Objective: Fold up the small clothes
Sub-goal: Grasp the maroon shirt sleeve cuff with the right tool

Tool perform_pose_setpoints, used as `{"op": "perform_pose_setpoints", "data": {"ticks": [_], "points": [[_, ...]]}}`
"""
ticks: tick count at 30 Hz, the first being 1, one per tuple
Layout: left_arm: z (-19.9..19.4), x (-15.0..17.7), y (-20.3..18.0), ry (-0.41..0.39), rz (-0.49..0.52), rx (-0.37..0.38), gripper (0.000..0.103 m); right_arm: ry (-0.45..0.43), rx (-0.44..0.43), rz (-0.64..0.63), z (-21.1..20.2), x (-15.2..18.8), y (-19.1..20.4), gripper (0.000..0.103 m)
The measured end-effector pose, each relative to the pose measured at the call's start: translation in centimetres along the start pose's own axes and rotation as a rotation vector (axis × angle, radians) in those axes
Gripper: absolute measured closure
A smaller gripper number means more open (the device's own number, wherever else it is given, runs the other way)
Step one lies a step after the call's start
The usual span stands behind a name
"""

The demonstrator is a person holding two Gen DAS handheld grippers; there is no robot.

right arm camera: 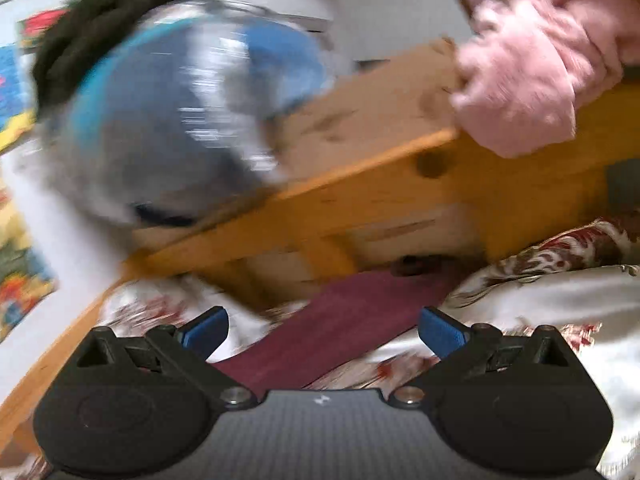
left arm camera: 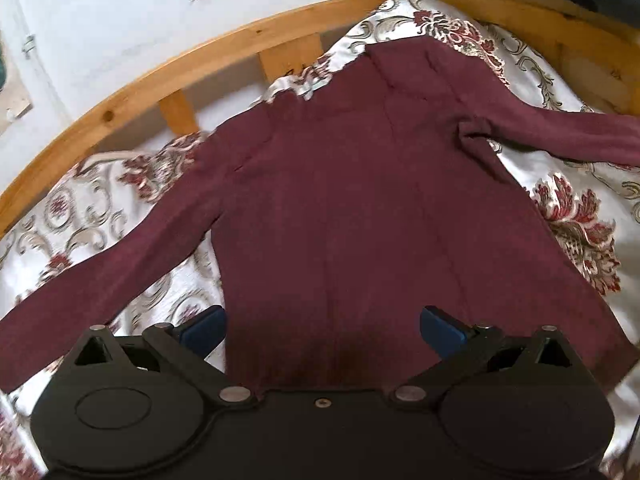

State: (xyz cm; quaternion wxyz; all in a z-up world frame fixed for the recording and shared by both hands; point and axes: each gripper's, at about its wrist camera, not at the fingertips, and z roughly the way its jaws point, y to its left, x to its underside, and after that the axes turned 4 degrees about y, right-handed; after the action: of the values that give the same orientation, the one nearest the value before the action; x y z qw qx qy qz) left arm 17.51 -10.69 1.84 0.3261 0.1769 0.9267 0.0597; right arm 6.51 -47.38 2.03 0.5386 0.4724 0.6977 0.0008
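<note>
Maroon sweater (left arm camera: 360,208): lay flat, sleeves spread, on the floral bedspread (left arm camera: 80,216). Your left tongs (left arm camera: 322,330) and right tongs (right arm camera: 323,330): both gaped, holding nothing.

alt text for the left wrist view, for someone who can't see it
A maroon long-sleeved top lies flat with both sleeves spread on a floral bedspread. The open left gripper hangs over its near hem, holding nothing. A wooden bed frame curves behind.
</note>
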Motion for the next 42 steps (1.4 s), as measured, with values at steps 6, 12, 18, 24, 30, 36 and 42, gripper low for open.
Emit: {"op": "perform_pose_setpoints", "data": {"ticks": [6, 12, 18, 24, 30, 36, 42], "points": [[2.9, 0.6, -0.5, -0.037, -0.004, 0.117, 0.001, 0.057, 0.21, 0.139, 6.7, -0.7, -3.1, 0.0], [6.5, 0.6, -0.3, 0.0, -0.04, 0.12, 0.001, 0.005, 0.194, 0.087, 10.1, 1.0, -3.8, 0.003], [7.4, 1.4, 1.1, 0.042, -0.116, 0.113, 0.001, -0.014, 0.181, 0.115, 11.4, 1.2, -5.6, 0.013], [6.8, 2.0, 1.6, 0.046, -0.143, 0.09, 0.001, 0.015, 0.205, 0.179, 12.2, 1.0, -6.9, 0.025], [6.4, 2.2, 1.0, 0.033, -0.129, 0.079, 0.001, 0.041, 0.194, 0.242, 13.5, 0.4, -8.4, 0.048], [6.4, 2.5, 0.5, 0.028, -0.125, 0.069, 0.001, 0.009, 0.171, 0.223, 13.6, 0.9, -8.6, 0.095], [6.4, 2.8, 1.4, 0.025, -0.143, 0.066, 0.001, -0.059, 0.144, 0.152, 12.1, 1.6, -7.5, 0.099]]}}
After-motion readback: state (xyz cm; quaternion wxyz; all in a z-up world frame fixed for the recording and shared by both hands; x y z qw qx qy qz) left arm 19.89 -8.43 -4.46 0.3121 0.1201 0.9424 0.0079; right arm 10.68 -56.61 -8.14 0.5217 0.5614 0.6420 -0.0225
